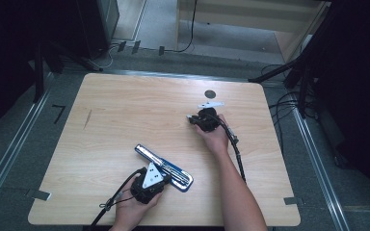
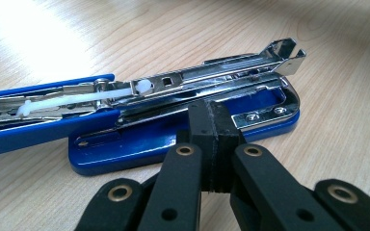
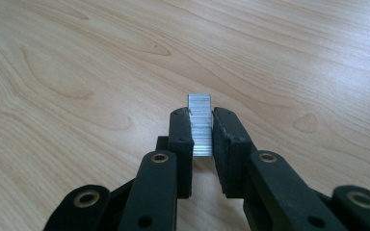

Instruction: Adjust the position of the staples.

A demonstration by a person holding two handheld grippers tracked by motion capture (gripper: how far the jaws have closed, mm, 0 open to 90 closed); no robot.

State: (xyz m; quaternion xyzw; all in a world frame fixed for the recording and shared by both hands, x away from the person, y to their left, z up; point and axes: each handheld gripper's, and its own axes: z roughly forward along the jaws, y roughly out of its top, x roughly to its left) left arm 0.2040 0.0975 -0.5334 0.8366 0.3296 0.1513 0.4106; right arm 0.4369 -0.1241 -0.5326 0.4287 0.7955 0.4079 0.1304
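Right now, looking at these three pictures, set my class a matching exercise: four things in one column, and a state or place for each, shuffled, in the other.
Things:
1. stapler
2. strip of staples
3. left gripper
4. round dark mark

States or places:
A. jaws shut, tips against the blue base
B. on the table top near its far edge
C. lying open, metal channel exposed
D. clamped between the jaws of the right gripper

Pairs: 1-C, 2-D, 3-A, 4-B

Opened blue stapler (image 1: 164, 166) lies flat near the table's front; silver staple strip (image 3: 200, 126) held level.
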